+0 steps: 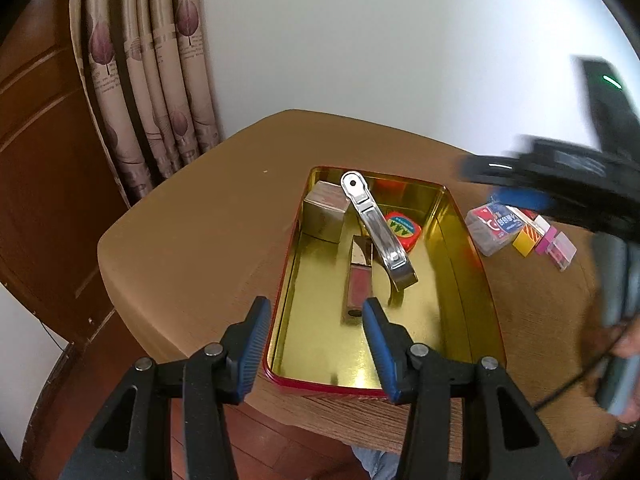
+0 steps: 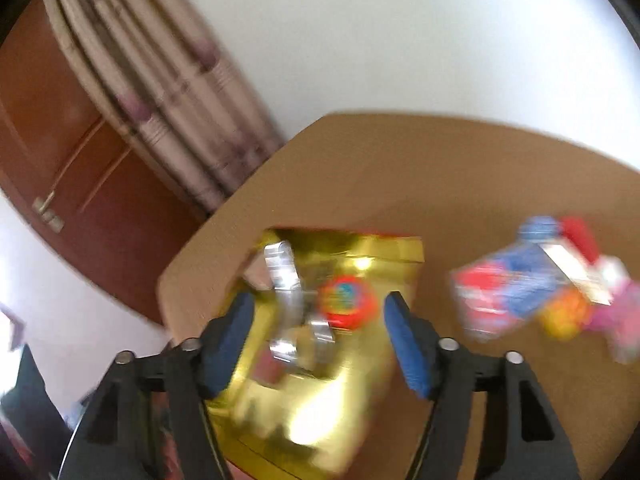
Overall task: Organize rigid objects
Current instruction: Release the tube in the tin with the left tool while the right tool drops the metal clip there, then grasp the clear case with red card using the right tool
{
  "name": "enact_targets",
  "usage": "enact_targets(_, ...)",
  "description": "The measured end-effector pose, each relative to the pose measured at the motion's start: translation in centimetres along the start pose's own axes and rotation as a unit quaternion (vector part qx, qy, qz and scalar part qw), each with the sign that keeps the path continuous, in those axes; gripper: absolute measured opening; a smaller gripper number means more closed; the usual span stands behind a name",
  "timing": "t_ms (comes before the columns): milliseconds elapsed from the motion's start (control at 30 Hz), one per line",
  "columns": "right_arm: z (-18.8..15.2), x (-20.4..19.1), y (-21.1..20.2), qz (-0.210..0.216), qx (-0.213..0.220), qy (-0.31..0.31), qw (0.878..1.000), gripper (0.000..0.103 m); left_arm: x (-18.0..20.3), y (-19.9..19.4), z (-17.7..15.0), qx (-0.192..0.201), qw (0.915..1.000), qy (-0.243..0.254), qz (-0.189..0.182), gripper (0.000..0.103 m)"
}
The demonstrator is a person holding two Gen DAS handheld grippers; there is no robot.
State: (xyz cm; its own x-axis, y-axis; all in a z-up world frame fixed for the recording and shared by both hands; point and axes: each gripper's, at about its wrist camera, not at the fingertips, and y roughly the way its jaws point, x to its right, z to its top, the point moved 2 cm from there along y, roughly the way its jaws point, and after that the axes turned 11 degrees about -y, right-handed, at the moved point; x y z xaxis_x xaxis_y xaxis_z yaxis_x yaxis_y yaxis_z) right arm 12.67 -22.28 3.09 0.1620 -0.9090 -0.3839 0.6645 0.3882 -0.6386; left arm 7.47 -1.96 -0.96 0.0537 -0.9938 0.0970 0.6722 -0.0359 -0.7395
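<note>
Four things lie in the gold tin (image 1: 472,280) — nail clipper (image 1: 378,228), box (image 1: 325,210), red case (image 1: 403,230), lipstick (image 1: 357,280) — both grippers' jaws wide.

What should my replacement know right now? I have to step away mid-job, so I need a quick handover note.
Left hand-held gripper: open, empty, at the near edge of the gold tin.
Right hand-held gripper: open, empty, over the tin; its view is motion-blurred.
Done: in the tin lie the large nail clipper, a beige box, a red round-cornered case and a slim pink-and-gold case.
Left: a cluster on the table right of the tin: clear box with red-blue label, yellow block, small pink pieces.
</note>
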Motion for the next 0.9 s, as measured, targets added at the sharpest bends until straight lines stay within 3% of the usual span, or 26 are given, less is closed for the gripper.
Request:
enact_targets(33, -1.1, 1.5, -1.4, -0.031, 0.005, 0.005, 1.000, 0.092, 0.2, 0.0, -0.1, 0.000, 1.0000, 0.003, -0.001, 0.048)
enact_targets(67, -2.4, 3.2, -2.8, -0.066, 0.008, 0.014, 0.998, 0.098, 0.4, 0.0, -0.2, -0.001, 1.0000, 0.005, -0.001, 0.048)
enact_targets(100, -4.1, 5.6, -4.4, -0.108, 0.013, 0.031, 0.994, 0.100, 0.6, -0.1, -0.3, -0.002, 1.0000, 0.006, -0.002, 0.048)
enact_targets(200, -7.6, 12.0, -6.4, -0.177, -0.006, 0.093, 0.980, 0.100, 1.0, 0.3, -0.7, -0.013, 0.9998, 0.011, -0.006, 0.048)
enact_targets(300, -10.8, 19.3, -7.5, -0.162, -0.014, 0.230, 0.959, 0.100, 1.6, 0.5, -1.2, -0.022, 0.9995, 0.022, -0.006, 0.048)
enact_targets(400, -11.4, 23.0, -7.3, -0.154, -0.011, 0.298, 0.942, 0.100, 2.2, 0.6, -1.6, -0.019, 0.9990, 0.041, -0.001, 0.048)
enact_targets(500, -10.4, 24.0, -6.2, -0.201, -0.036, 0.291, 0.935, 0.100, 2.6, 0.4, -1.7, -0.011, 0.9986, 0.051, 0.002, 0.048)
enact_targets(600, -9.5, 24.8, -4.8, -0.229, -0.054, 0.290, 0.928, 0.093, 2.4, 0.5, -1.7, -0.014, 0.9986, 0.050, 0.000, 0.048)
enact_targets(767, -8.9, 25.4, -2.3, -0.211, -0.074, 0.326, 0.919, 0.090, 1.8, 1.1, -1.5, -0.033, 0.9989, 0.034, -0.006, 0.048)
enact_targets(900, -8.4, 25.5, -1.2, -0.233, -0.084, 0.323, 0.914, 0.091, 1.6, 1.5, -1.5, -0.040, 0.9987, 0.029, -0.006, 0.048)
